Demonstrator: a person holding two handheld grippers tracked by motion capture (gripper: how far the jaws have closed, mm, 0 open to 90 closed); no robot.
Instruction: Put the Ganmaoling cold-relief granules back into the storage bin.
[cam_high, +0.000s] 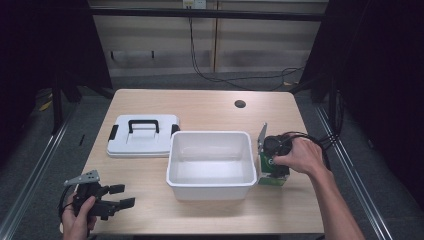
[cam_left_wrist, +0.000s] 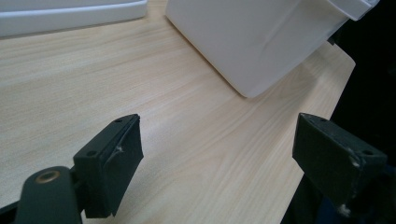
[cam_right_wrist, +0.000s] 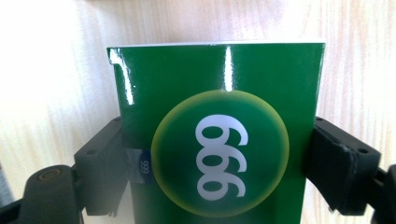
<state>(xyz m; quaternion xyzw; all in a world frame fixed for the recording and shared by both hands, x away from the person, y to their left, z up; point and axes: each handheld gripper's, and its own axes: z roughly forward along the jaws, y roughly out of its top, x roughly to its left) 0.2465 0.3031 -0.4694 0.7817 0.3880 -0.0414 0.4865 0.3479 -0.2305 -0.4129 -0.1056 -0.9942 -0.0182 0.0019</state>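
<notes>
On a pale wooden worktop (cam_high: 210, 107), the right hand-held gripper (cam_high: 274, 167) pinches a green box (cam_right_wrist: 219, 140) marked 999, its jaws pressed against the box's two sides. The box stands on the worktop just beside the right wall of an open white tub (cam_high: 210, 186), probably so it can be lifted in. The tub's white lid (cam_high: 142, 136), with a black handle, lies flat just to the tub's left, leaving the opening free. The left hand-held gripper (cam_high: 120, 196) rests at the near left corner, jaws spread and holding nothing, out of the way.
</notes>
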